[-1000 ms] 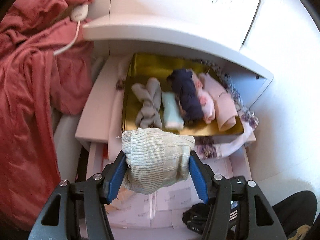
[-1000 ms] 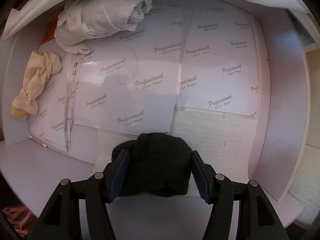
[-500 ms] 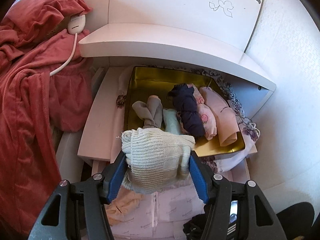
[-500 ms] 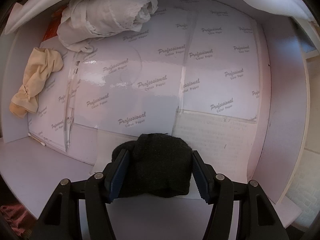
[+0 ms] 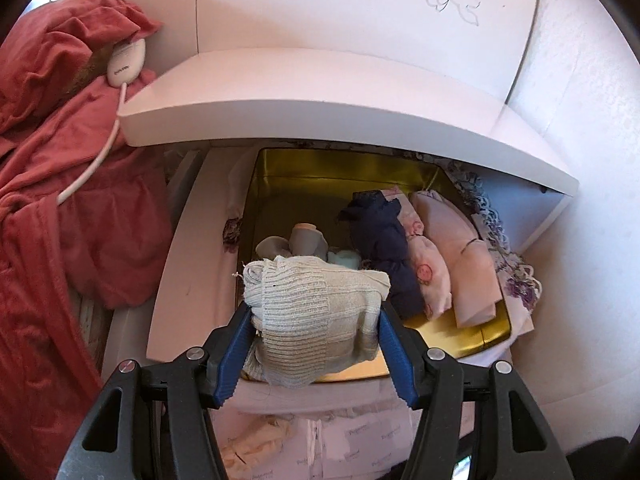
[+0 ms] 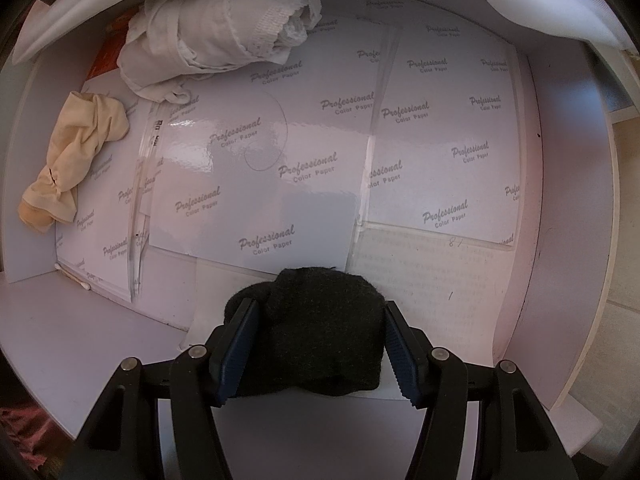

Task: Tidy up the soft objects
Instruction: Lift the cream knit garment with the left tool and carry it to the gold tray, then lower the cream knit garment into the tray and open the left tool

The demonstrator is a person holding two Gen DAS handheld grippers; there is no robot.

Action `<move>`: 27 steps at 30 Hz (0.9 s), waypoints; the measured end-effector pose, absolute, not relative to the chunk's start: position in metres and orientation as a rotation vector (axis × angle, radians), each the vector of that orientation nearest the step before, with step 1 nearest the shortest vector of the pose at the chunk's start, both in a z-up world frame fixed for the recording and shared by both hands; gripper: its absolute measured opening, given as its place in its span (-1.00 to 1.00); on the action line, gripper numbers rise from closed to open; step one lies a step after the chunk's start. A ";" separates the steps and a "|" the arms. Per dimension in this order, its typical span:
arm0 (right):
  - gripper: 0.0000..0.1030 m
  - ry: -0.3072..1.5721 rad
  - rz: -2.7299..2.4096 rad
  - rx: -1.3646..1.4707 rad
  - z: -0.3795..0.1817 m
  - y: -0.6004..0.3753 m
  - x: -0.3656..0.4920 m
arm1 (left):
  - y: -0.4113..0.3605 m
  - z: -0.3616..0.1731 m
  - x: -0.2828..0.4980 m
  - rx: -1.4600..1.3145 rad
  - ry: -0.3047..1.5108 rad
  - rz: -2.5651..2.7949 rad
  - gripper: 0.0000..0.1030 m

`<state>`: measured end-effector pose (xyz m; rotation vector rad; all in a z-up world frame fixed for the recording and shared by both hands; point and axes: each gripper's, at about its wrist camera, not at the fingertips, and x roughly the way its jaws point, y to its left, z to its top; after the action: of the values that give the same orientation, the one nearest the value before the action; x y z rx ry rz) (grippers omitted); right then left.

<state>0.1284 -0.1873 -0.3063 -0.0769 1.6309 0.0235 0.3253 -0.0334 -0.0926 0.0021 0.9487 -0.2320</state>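
Soft items, drawer and gold tray: current holdings

Left gripper (image 5: 314,326): fingers (image 5: 232,354) closed partway on a cream ribbed knit bundle (image 5: 312,312), which fills the gap between the blue pads and hangs over the near left corner of the gold tray (image 5: 344,172).

Gold tray: sits on a floral cloth (image 5: 516,276) under the white shelf (image 5: 320,96). Contents, side by side along the near half: grey roll (image 5: 304,240) at left, mint roll (image 5: 344,258) just beside it and mostly hidden by the knit bundle, navy roll (image 5: 384,252), pink printed roll (image 5: 428,272), pale pink roll (image 5: 464,256) at the right edge. Neighbouring rolls touch. Far half of the tray is bare.

Right gripper (image 6: 316,326): fingers (image 6: 236,344) closed partway on a black fuzzy bundle (image 6: 324,328), held above the near edge of the white drawer (image 6: 560,280).

White drawer: floor lined with printed paper sheets (image 6: 440,140). White lace-trimmed cloth (image 6: 224,32) bunched at the far left corner; beige stocking (image 6: 76,156) knotted along the left edge, near it but apart.

Left of the shelf: red garment (image 5: 48,200) with a white corded device (image 5: 126,62) resting on it.
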 end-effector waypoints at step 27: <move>0.21 1.632 0.028 -0.086 -0.306 -0.182 0.128 | -0.041 -0.131 0.390 -0.104 1.071 -0.256 0.27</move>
<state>0.1279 -0.1823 -0.3056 -0.0856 1.6319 0.0284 0.3904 -0.0406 -0.1310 -0.1042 1.0707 -0.2564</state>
